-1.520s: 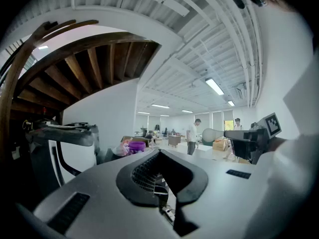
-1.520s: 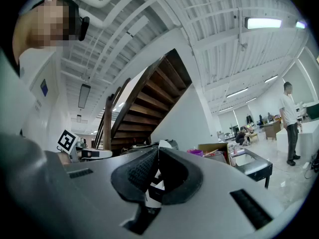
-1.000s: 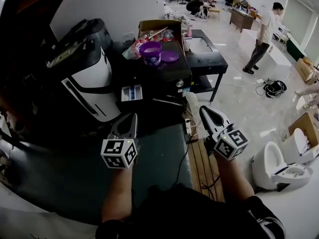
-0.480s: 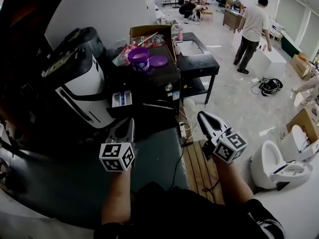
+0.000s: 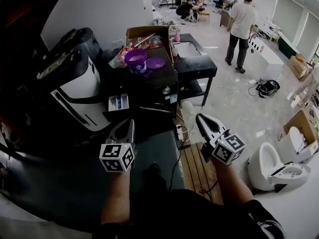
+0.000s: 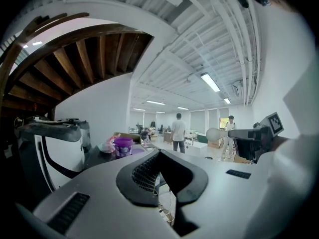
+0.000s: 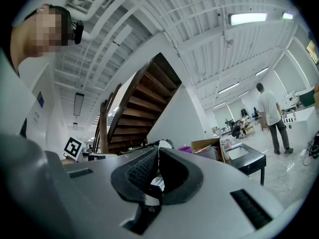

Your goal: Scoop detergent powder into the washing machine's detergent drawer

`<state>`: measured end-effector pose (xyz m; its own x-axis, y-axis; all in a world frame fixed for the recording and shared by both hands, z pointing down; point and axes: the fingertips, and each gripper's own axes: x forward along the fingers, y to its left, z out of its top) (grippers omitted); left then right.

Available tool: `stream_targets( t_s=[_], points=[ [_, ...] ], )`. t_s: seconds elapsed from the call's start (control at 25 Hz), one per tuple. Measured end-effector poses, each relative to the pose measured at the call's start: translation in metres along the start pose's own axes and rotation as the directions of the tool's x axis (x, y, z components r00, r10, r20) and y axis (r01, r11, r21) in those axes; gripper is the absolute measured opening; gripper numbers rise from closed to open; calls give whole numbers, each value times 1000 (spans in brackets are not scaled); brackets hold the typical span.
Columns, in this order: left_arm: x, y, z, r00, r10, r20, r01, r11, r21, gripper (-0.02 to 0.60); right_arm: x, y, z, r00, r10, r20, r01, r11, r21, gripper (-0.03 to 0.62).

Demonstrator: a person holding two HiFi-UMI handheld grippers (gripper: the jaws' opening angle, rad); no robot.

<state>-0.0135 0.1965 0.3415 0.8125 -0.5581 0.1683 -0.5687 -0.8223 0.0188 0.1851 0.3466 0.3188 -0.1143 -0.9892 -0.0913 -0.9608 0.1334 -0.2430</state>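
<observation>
Left gripper (image 5: 126, 124): jaws together at the tips, nothing between them. It is held low and in front of the body, pointing toward the machine, in much the same spot as half a second ago.

Right gripper (image 5: 201, 119): jaws also together and empty. It sits well apart from the left one, over the wooden slats (image 5: 198, 169), and has drifted slightly left since the earlier frame.

Detergent drawer (image 5: 118, 102): pulled out from the front of the dark washing machine (image 5: 154, 86), just beyond the left gripper's tips and not touched. Its compartments show blue and white.

Purple tub (image 5: 135, 60): upright on top of the machine, with the purple lid (image 5: 156, 62) lying just beside it on the right. A cardboard box (image 5: 147, 33) stands behind both.

Changes: machine, drawer and tub all sit a little further left and lower in the head view than a second ago, so the head has turned. The standing person (image 5: 240, 21) beyond the black table (image 5: 197, 66) has walked further off. Toilet (image 5: 276, 169) stands on the floor at far right.
</observation>
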Motion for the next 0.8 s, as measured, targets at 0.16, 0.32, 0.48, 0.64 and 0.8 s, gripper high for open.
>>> stream_targets(
  t_s=[0.16,0.32,0.48,0.64,0.8],
  points=[
    [22,20,4,1000,-2,9,2,1000,-5,8,28,-10,-1,1000,-3,-11,2,1000,-9,20],
    [50,52,3,1000,2,10,-2,1000,-16,8,70,-23,-6,1000,-3,-24,2,1000,-12,20],
    [85,90,7,1000,4,1,-4,1000,-22,8,124,-37,-6,999,-4,-33,3,1000,-13,20],
    [118,125,18,1000,-4,1,4,1000,-12,8,176,-47,-3,999,1,-42,-1,1000,-15,20],
    [147,159,27,1000,-16,1,16,1000,-3,8,227,-55,-4,998,-2,-63,1,1000,-21,20]
  ],
)
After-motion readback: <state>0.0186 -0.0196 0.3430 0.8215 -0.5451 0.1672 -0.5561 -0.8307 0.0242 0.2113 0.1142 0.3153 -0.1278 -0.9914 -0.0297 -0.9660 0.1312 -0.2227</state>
